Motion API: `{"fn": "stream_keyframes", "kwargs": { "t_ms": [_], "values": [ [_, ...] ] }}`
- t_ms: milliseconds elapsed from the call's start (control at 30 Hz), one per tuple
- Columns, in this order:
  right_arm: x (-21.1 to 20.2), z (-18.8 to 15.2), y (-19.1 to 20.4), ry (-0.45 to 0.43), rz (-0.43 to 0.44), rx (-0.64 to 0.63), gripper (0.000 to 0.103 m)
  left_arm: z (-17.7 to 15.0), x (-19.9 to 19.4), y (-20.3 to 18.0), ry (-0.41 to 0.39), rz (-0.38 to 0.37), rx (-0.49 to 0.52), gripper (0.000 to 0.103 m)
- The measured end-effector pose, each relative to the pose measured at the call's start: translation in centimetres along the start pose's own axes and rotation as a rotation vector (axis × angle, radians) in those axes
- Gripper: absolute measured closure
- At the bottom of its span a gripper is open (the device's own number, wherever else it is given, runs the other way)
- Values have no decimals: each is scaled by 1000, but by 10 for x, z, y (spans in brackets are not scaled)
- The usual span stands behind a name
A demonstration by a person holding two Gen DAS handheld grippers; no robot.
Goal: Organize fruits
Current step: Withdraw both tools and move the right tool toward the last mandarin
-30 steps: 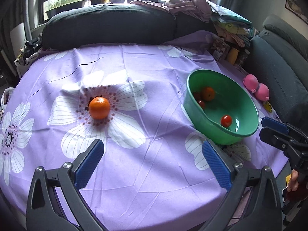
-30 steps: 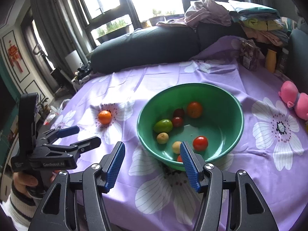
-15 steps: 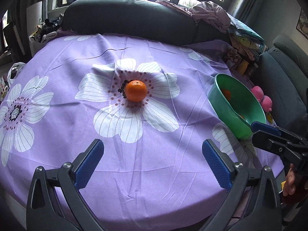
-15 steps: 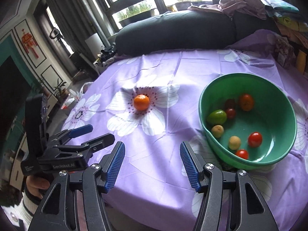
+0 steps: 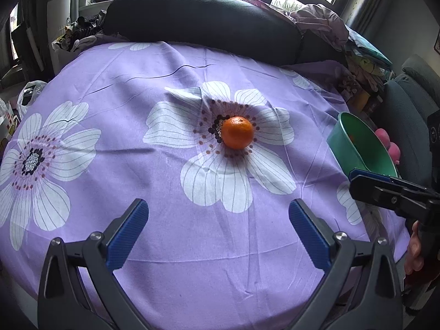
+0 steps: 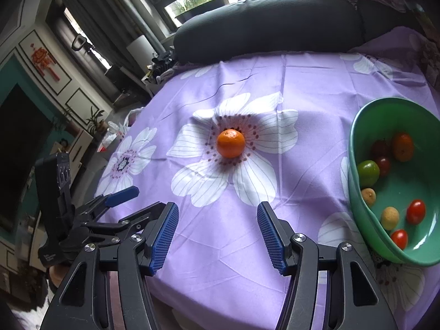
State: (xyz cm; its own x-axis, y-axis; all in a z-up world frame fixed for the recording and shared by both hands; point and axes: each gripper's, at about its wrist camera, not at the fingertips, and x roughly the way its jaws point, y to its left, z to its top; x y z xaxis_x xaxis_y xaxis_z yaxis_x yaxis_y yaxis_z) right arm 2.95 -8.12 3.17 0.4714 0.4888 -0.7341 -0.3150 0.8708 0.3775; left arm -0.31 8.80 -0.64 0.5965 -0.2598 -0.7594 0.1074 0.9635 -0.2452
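A lone mandarin (image 5: 237, 132) sits right in the dark-dotted heart of a big white flower printed on the purple cloth (image 5: 170, 63) that covers the round bench, and both pairs of tongs are aimed at it. The left tongs (image 5: 218, 228) stand wide apart, blue pads (image 5: 126, 233) on either side of bare cloth, nothing between them, the mandarin well ahead and a touch to the right of their midline. The right tongs (image 6: 217, 235) are parted too, a narrower gap than the left pair, empty as well, with the mandarin straight ahead in line with that gap.

Off to the right sits the green bowl (image 6: 354, 192), well apart from the mandarin. Inside it: a second orange fruit (image 6: 403, 147), a green lime-like fruit (image 6: 368, 172), two dark red ones (image 6: 382, 165) by the far wall, two small yellowish ones (image 6: 390, 217), and two bright cherry tomatoes (image 6: 415, 211) nearer the front.

From the left camera, the right tongs poke in at the right edge in front of the bowl, with a hand (image 5: 415, 250) gripping the handle below. From the right camera, the left tongs hang over the bench's near-left edge. A dark sofa cushion (image 5: 203, 19) lines the far side, a heap of clothes (image 5: 321, 24) at its right end, and a pink toy (image 5: 389, 145) peeks out behind the bowl.
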Motion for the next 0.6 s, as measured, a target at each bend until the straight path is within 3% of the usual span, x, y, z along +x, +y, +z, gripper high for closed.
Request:
{"fn": "stream_keyframes", "kwargs": {
  "t_ms": [600],
  "values": [
    [52, 48, -12, 44, -3, 34, 43, 50, 40, -11, 25, 2, 154, 1]
  ]
}}
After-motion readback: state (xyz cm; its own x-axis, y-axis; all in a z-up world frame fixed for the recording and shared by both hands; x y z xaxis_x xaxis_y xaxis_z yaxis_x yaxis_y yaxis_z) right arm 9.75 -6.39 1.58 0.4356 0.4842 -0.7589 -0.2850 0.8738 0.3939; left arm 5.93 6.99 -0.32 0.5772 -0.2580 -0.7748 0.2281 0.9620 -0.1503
